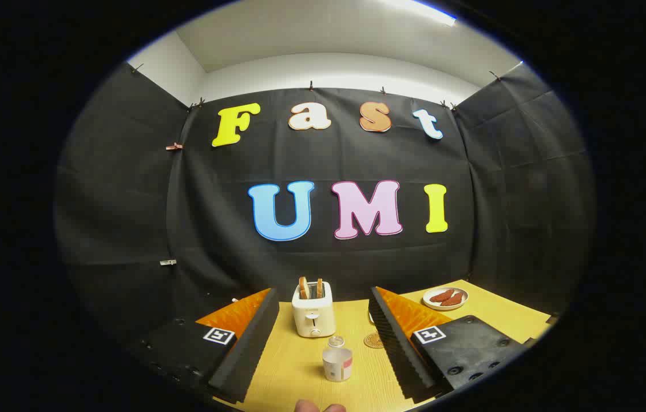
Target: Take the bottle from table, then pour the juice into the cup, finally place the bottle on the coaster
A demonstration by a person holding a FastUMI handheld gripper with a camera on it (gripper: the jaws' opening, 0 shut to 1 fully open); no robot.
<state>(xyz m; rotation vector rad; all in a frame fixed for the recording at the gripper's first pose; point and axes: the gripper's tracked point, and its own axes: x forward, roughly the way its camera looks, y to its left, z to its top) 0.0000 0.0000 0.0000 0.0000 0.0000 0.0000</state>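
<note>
Cream toaster [313,316], yellow wood-grain table [300,366]

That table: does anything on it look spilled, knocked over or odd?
Nothing stands out. The bottle, toaster and plate sit upright on the dry table; the tool is open around the bottle.

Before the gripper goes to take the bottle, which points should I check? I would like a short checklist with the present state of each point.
1. Gripper fingers spread wide, nothing between them but table: ok.
2. Bottle upright on the table, between the fingers and ahead: ok.
3. Bottle cap on or off: cannot tell.
4. Path to the bottle clear; the toaster stands beyond it: ok.
5. Coaster lies free of other things, beyond the bottle beside one finger: ok.
6. Cup position: cannot tell; something pale peeks out at that finger's edge, too hidden to name.
</note>
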